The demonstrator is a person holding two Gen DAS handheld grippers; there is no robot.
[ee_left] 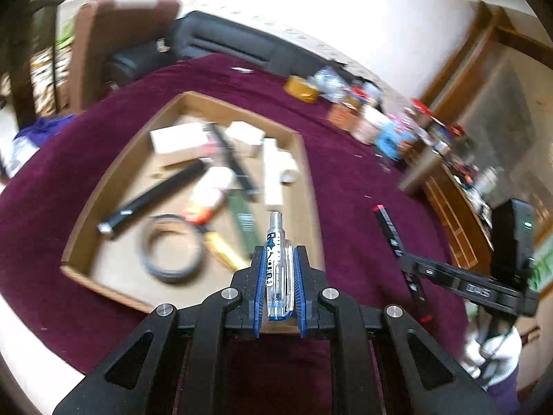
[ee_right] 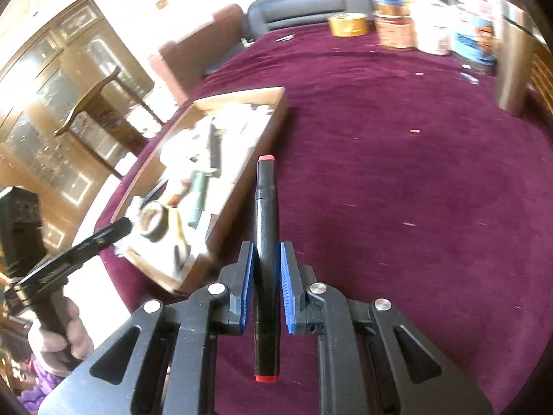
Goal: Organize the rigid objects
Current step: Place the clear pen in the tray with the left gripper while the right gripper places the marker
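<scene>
Two pens are held: a clear blue pen (ee_left: 277,269), lower centre, clenched in the left gripper (ee_left: 279,259) above the cardboard tray (ee_left: 103,186); a black marker (ee_right: 265,242), lower centre, gripped by the right gripper (ee_right: 266,259) over the maroon cloth (ee_right: 414,190).

Clutter (ee_left: 193,186) in box (ee_left: 304,159) on table (ee_left: 363,186)

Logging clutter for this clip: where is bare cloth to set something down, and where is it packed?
Bare maroon tablecloth lies right of the cardboard tray, up to the jars and tins at the far edge. The tray itself is crowded; only a small patch of floor shows at its near-left corner, beside the tape roll.
</scene>
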